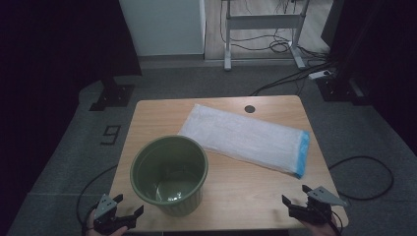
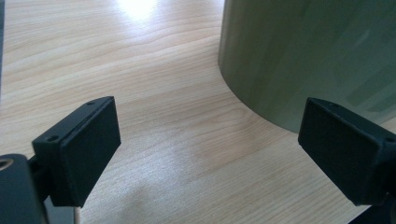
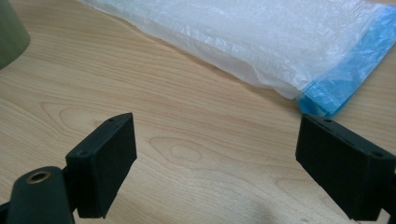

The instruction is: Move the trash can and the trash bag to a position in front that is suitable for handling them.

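High view: green bin point(image 1: 169, 174) on the table point(image 1: 246, 191) just beside the left hand-held gripper point(image 1: 129, 207), jaws apart, empty; plastic bag point(image 1: 246, 137) beyond the right hand-held gripper point(image 1: 293, 193), likewise agape; bin holds nothing discernible.

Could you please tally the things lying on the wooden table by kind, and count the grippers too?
Green round plastic bin: 1
Folded white plastic bag with a blue edge: 1
Black two-jaw grippers, both open and empty: 2, left gripper and right gripper
Total: 4
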The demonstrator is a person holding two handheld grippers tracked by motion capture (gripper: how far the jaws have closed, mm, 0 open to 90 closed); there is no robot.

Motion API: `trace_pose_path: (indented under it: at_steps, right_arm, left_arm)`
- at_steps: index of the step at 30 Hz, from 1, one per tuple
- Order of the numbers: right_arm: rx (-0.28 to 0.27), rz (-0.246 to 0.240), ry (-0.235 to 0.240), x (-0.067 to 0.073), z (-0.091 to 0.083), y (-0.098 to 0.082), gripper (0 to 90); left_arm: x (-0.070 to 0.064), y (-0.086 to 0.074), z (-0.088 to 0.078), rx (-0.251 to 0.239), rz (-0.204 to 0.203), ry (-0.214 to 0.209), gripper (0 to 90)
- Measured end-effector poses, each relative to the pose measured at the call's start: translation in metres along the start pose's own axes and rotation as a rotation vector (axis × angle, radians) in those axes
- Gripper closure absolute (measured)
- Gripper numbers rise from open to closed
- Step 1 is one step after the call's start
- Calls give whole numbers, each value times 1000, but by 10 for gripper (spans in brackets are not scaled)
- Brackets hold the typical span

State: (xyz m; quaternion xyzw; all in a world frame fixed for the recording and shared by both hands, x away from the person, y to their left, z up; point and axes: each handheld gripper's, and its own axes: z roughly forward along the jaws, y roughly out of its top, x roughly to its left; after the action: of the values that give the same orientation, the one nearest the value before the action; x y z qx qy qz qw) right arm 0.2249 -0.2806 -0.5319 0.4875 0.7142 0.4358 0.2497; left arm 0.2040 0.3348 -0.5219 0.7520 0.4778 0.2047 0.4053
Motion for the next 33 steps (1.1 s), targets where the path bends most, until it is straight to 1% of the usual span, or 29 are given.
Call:
trace_pose_path:
  at_steps: [2,5,6,7,8,10,11,12,14,15,16,17,18,19,20,21,23,24,26,29,33]
  right_arm:
    - [1,1,0,-2,0,0,119]
    - [-4,24,-4,-7,-2,-1,119]
    - [-4,24,-4,-7,-2,-1,119]
    - [-9,35,-7,-10,-4,-1,120]
    - [-12,37,-10,-10,-4,-1,120]
    - [-15,40,-16,-12,-5,-1,120]
    - [-16,41,-18,-12,-5,-1,120]
    - [-16,41,-21,-13,-4,-1,120]
    - [-14,42,-22,-14,-4,-2,121]
    - [-12,43,-19,-15,-4,-2,122]
    - [-11,43,-16,-15,-4,-3,122]
    - [-11,43,-16,-15,-4,-3,122]
    - [-8,38,-12,-16,-3,-3,125]
    - [-5,35,-8,-16,-2,-4,125]
    - [1,32,-3,-16,-1,-4,125]
    - [1,32,-3,-16,-1,-4,125]
    - [5,18,1,-14,1,-4,125]
    - [6,14,3,-13,1,-4,125]
    - [4,10,8,-12,1,-4,127]
    - [5,2,14,-12,2,-5,128]
    - [4,-6,21,-12,2,-5,129]
  left_arm:
    - [-1,1,-1,-3,8,-5,50]
    - [-4,1,-3,-13,32,-32,51]
    - [-4,1,-3,-13,32,-32,50]
    - [-6,1,-5,-14,60,-52,50]
    - [-7,2,-5,-15,71,-61,50]
    - [-8,3,-6,-19,84,-81,52]
    - [-8,3,-6,-19,84,-81,53]
    - [-10,4,-6,-22,93,-100,53]
    - [-12,6,-7,-26,107,-120,54]
    - [-12,6,-7,-26,107,-120,54]
    - [-16,10,-6,-43,121,-154,58]
    - [-16,10,-6,-43,121,-154,62]
    - [-20,15,-4,-63,152,-189,63]
    - [-20,15,-4,-63,152,-189,65]
    - [-27,24,0,-76,188,-218,71]
    - [-27,24,0,-76,188,-218,83]
    - [-32,28,3,-81,208,-241,90]
    - [-33,30,5,-79,218,-246,96]
    - [-36,33,8,-72,233,-271,86]
    - [-38,37,14,-69,240,-273,78]
    - [-42,44,24,-68,246,-286,79]
